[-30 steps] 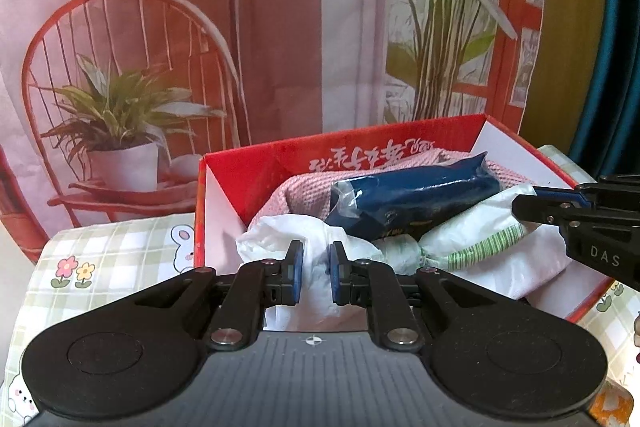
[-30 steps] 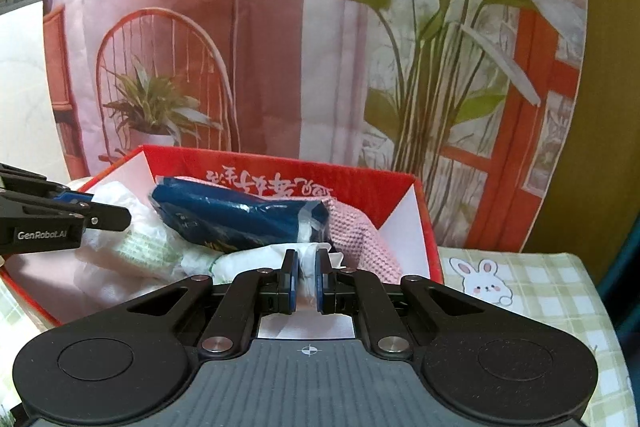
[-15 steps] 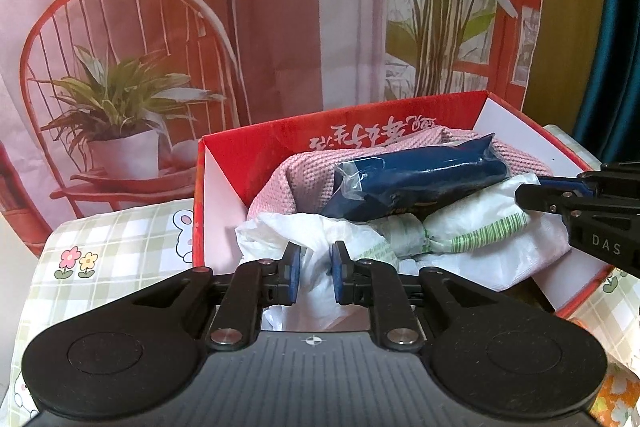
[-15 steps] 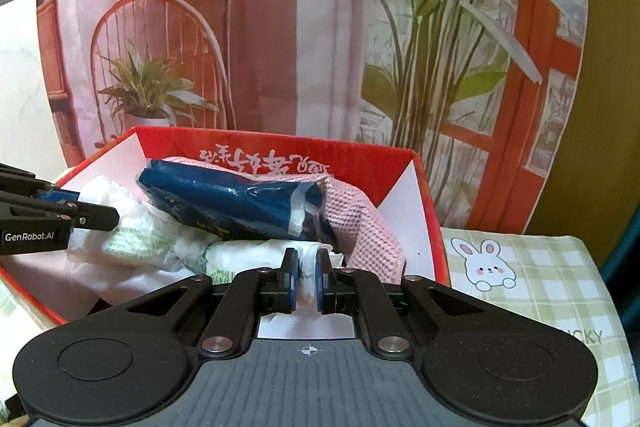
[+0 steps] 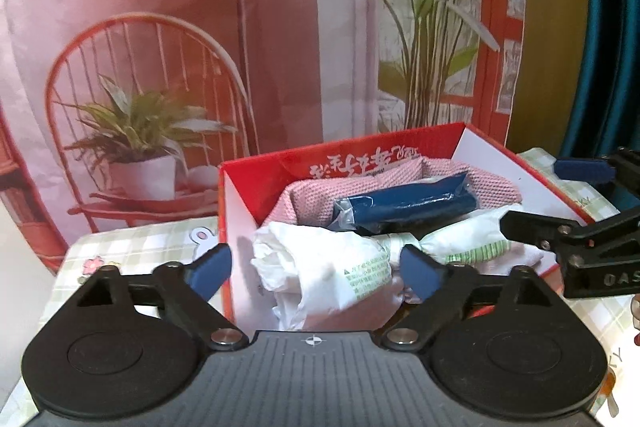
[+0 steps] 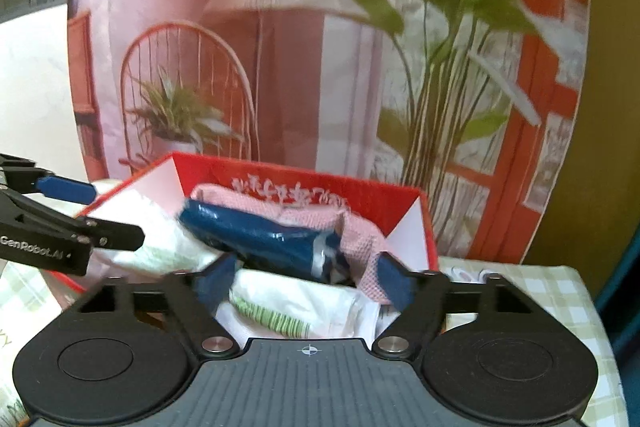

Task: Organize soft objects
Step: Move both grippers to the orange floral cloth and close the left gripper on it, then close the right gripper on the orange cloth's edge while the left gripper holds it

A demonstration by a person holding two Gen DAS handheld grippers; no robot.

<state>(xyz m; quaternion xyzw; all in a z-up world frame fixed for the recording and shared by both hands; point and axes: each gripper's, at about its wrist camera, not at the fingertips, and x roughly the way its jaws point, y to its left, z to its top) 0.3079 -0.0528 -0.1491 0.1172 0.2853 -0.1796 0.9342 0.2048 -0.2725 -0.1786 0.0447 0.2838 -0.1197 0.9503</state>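
Printed backdrop behind checked-cloth desk (image 5: 132, 243). Left gripper (image 5: 316, 267): jaws just opened wide, empty, white bag (image 5: 320, 267) directly ahead in red box (image 5: 236, 211). Blue roll (image 5: 404, 205) lies crosswise atop pink cloth (image 5: 308, 199). Right gripper (image 6: 308, 285): likewise just opened, empty, nearer the bag's striped end.

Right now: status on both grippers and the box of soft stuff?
Left gripper and right gripper open, jaws just spread, nothing pinched. White plastic bag released, lying in red box with blue pack and pink cloth. Nothing in the way.
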